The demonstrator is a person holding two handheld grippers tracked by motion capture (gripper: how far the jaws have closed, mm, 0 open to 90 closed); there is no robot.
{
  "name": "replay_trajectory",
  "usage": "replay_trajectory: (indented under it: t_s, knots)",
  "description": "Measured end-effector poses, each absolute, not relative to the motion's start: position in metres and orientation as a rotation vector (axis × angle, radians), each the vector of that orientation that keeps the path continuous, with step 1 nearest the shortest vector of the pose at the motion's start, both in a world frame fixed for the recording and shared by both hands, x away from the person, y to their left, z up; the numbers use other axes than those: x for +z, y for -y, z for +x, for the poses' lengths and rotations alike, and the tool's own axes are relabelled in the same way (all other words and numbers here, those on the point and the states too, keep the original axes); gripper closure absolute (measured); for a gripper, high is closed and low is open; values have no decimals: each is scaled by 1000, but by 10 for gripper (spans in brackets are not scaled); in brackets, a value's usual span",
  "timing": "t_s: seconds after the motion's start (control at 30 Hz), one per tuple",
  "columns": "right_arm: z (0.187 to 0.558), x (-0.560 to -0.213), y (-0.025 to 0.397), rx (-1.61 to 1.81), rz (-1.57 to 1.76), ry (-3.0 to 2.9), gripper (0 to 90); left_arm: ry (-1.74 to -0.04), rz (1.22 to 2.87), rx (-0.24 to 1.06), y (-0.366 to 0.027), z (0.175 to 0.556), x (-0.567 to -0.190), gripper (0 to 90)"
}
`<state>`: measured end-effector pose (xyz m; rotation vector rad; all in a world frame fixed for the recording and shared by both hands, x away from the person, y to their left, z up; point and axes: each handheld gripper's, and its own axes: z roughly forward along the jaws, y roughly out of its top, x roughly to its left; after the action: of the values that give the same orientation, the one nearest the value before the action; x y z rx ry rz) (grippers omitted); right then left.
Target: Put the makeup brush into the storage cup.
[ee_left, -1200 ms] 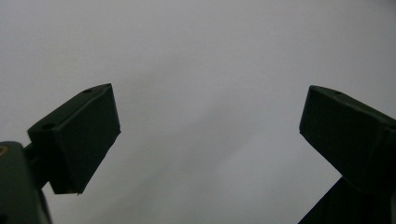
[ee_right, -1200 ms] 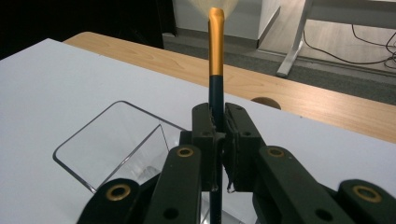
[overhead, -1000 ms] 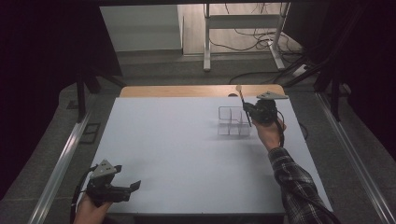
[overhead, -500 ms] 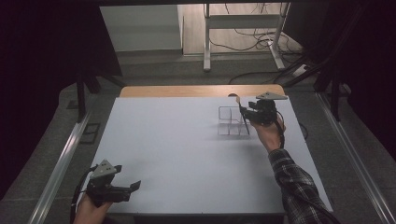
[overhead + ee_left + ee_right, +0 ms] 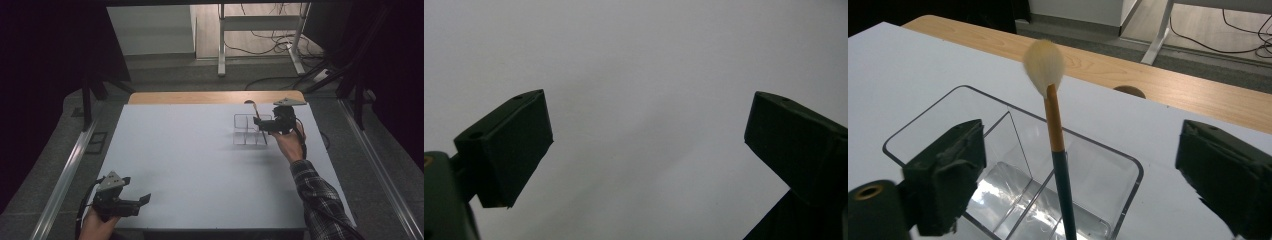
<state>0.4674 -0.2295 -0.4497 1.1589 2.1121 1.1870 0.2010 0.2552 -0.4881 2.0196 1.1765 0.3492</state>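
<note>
A makeup brush [image 5: 1058, 135] with a pale tuft, an orange ferrule and a dark handle stands tilted in a clear divided organizer [image 5: 1128, 165]. The brush handle rises between the wide-apart jaws of my right gripper [image 5: 1080, 150], and neither jaw touches it. In the high view the organizer [image 5: 243, 131] sits at the table's far right, with the brush [image 5: 254, 111] leaning out of it and the right gripper [image 5: 261, 124] at its right side. My left gripper [image 5: 140, 204] is open at the front left corner. It holds nothing [image 5: 646, 130] over the bare white top.
The white table [image 5: 200, 160] has a wooden strip [image 5: 200, 97] along its far edge with a round hole [image 5: 1129, 90] in it. Beyond lie a desk frame [image 5: 260, 35] and floor cables. Metal rails run along both sides of the table.
The brush now leans lower in the organizer than a second ago. The right hand has shifted only slightly. The left gripper has stayed put.
</note>
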Motion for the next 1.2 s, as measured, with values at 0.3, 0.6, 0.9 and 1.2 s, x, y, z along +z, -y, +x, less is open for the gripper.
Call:
replay_trajectory:
  t_s: [0.3,0.6,0.9,1.2]
  knots:
    - [463,-449,226,1159,1140,-2132,0,-1177,2021,350,-255,201,-488,55]
    - [460,-447,225,1178,1147,-2157,0,-1173,2024,352,-255,201,-488,55]
    - [455,-444,225,1179,1143,-2178,0,-1171,2025,353,-255,201,-488,55]
    - [449,-442,225,1183,1128,-2196,0,-1168,2029,354,-255,201,-488,55]
